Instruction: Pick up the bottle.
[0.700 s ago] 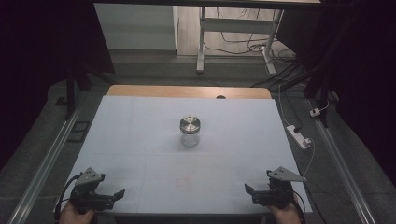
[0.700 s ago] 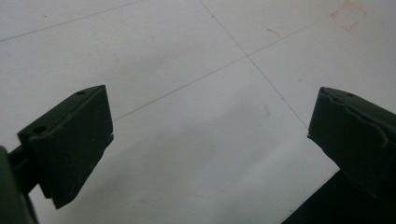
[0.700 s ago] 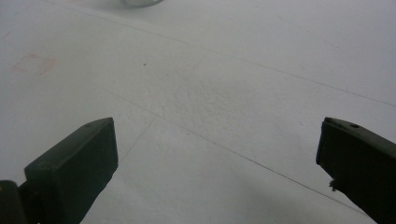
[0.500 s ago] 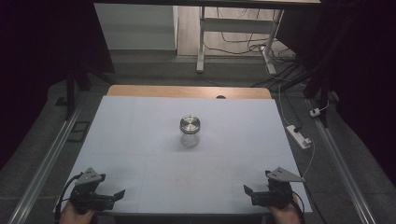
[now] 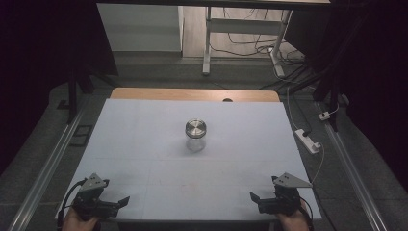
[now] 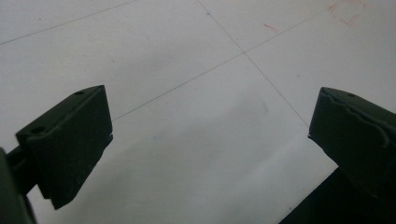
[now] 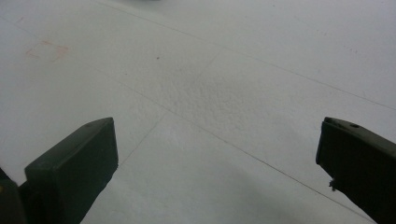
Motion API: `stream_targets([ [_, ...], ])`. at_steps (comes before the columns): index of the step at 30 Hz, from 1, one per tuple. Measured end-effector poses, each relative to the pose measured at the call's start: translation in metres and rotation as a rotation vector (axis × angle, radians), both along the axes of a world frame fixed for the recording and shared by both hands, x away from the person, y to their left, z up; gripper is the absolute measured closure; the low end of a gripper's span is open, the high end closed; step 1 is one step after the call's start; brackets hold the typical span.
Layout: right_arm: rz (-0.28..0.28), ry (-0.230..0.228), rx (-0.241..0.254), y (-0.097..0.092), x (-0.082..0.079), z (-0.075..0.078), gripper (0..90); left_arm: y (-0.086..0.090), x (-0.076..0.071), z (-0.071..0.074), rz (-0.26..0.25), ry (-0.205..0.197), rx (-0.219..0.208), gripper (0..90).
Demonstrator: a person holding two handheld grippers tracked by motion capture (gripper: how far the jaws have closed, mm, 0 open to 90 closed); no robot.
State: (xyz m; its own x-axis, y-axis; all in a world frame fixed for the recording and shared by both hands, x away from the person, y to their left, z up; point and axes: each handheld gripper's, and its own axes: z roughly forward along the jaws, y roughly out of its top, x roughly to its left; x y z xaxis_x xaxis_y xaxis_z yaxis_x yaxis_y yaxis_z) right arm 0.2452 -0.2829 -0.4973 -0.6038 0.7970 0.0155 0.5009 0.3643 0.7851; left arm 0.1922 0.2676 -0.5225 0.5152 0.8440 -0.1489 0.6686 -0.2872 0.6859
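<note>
Compared with the two earlier high-view frames, almost nothing differs. Left tongs [image 5: 124, 200] at the near left corner of the table [image 5: 144, 144], right tongs [image 5: 254, 197] at the near right corner; both sit in the same spots as before, tips turned inward toward each other along the near edge. The jar [image 5: 196, 134] has not shifted either.

Reading: work on the jar has not started. Both hands appear parked at a rest pose, well apart from it.

Tongs state: left tongs [image 6: 210, 140] released, jaws spread wide with bare table between them. Right tongs [image 7: 217, 158] likewise released, nothing between the jaws.

Jar: stands near the middle of the table, slightly toward the far edge, alone. Clear glass body, metal lid on top. Upright; long axis vertical, lid facing up. Round in plan, so no preferred side for approach that I can judge.
</note>
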Motion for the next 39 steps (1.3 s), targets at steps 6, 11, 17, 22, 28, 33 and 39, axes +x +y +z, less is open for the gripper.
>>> stream_targets([
  [6, 0.004, 0.003, 0.001, 0.000, 0.000, 0.000, 0.0, 0.000, 0.001, 0.000, 0.003, 0.005, 0.000, 0.0],
  [11, 0.006, 0.005, -0.003, 0.001, 0.000, 0.000, 0.0, 0.001, 0.001, 0.000, 0.007, 0.009, -0.006, 0.0],
  [17, 0.009, 0.008, -0.003, 0.001, 0.000, 0.000, 0.0, 0.001, 0.004, 0.002, -0.016, -0.007, -0.037, 0.0],
  [22, 0.013, 0.010, -0.005, 0.001, 0.000, 0.000, 0.0, -0.002, 0.005, 0.003, -0.025, -0.014, -0.031, 0.0],
  [28, 0.024, 0.009, -0.009, 0.002, 0.000, -0.001, 0.0, -0.004, 0.009, 0.006, -0.051, -0.056, -0.039, 0.0],
  [33, 0.026, 0.008, -0.010, 0.002, 0.000, -0.001, 0.0, -0.008, 0.013, 0.008, -0.071, -0.072, -0.047, 0.0],
  [39, 0.026, 0.009, -0.010, 0.002, 0.000, -0.001, 0.0, -0.012, 0.018, 0.010, -0.101, -0.098, -0.044, 0.0],
])
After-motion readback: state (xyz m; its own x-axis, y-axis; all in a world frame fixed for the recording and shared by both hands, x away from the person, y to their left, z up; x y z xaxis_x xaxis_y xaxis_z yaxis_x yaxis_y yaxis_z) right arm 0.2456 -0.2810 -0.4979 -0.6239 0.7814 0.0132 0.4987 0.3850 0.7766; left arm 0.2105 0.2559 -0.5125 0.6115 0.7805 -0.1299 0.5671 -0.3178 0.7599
